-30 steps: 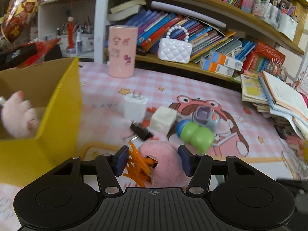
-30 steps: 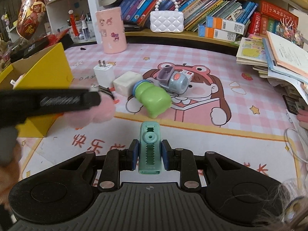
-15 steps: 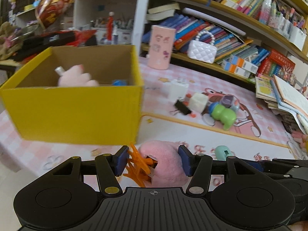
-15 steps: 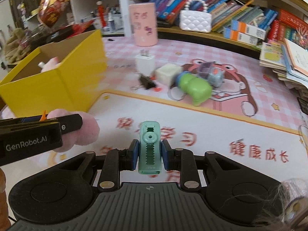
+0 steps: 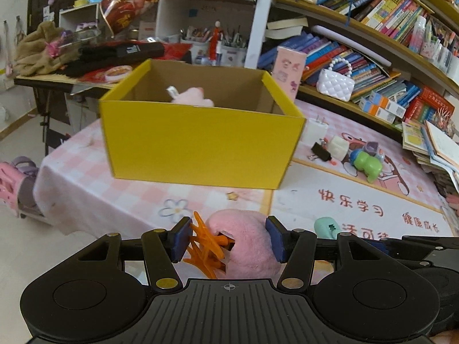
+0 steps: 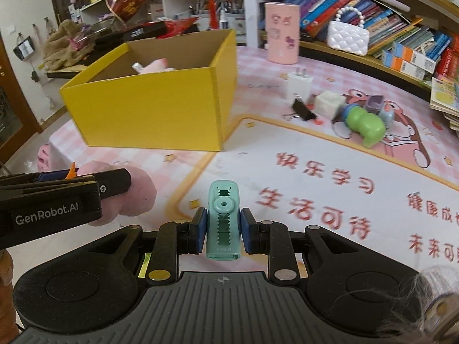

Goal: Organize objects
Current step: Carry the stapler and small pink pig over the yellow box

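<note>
My left gripper (image 5: 228, 239) is shut on a pink plush toy (image 5: 246, 243) with an orange clip (image 5: 205, 242) beside it, held in front of the open yellow box (image 5: 200, 143). The box holds another pink plush (image 5: 192, 99). My right gripper (image 6: 223, 230) is shut on a teal correction-tape dispenser (image 6: 223, 218), held above the mat to the right of the left gripper (image 6: 57, 197). The box (image 6: 149, 109) stands ahead and to its left.
On the pink mat lie a white charger (image 6: 299, 84), a black binder clip (image 6: 301, 110), a white cube (image 6: 328, 104), a green toy (image 6: 363, 123) and a grey-blue toy (image 6: 378, 107). A pink cylinder (image 6: 281, 33) and bookshelves stand behind. Books are stacked at right (image 5: 430, 140).
Both grippers have pulled back and left with their loads. The yellow box has come from the left edge of view to straight ahead of the left gripper.
</note>
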`<state>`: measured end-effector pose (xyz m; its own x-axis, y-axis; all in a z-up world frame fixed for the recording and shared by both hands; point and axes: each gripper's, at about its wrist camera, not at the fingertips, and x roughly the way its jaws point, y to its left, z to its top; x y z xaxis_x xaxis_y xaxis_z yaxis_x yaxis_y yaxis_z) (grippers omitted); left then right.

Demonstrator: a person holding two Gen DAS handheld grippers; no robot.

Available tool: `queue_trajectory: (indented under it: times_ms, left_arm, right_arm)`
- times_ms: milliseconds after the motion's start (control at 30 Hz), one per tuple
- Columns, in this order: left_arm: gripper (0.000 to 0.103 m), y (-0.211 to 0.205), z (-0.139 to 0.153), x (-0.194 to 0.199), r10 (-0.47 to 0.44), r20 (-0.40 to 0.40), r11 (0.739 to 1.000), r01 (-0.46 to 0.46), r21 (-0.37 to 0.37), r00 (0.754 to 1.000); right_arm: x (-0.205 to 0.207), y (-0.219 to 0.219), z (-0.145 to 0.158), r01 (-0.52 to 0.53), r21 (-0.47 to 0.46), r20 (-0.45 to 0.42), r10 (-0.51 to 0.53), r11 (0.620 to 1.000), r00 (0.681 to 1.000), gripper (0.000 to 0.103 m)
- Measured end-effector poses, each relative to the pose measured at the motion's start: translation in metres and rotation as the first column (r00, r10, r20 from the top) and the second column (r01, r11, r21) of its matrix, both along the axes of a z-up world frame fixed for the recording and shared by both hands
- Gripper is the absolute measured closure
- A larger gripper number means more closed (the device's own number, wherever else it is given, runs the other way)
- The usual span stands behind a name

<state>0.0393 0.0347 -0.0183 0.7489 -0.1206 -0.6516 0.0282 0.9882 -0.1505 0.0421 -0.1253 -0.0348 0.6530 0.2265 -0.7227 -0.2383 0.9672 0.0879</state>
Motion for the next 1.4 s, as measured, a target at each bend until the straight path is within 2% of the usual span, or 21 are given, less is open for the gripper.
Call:
queue_trajectory:
  times_ms: [300, 967, 1167, 1400]
  left_arm:
    - [0.048, 0.035, 0.005, -0.023, 0.006, 0.021, 1.000, -0.006, 0.007, 1.000]
    - [0.048, 0.081, 0.017, -0.051, -0.008, 0.092, 1.000, 0.006, 0.025, 0.996]
    - [0.048, 0.091, 0.034, -0.047, 0.007, 0.168, 1.000, -0.008, 0.004, 0.986]
    - [0.048, 0.094, 0.063, -0.015, 0.021, 0.265, 1.000, -0.017, -0.019, 0.964]
  right_arm:
    - [-0.026, 0.039, 0.004, -0.011, 0.004, 0.022, 0.011, 1.000, 1.000, 0.080]
    - [-0.052, 0.087, 0.011, -0.003, 0.012, 0.064, 0.002, 1.000, 0.998, 0.080]
    - [-0.043, 0.092, 0.025, 0.009, 0.007, 0.102, -0.010, 1.000, 0.995, 0.080]
    - [0.000, 0.094, 0.063, 0.015, 0.020, 0.239, -0.019, 1.000, 0.971, 0.080]
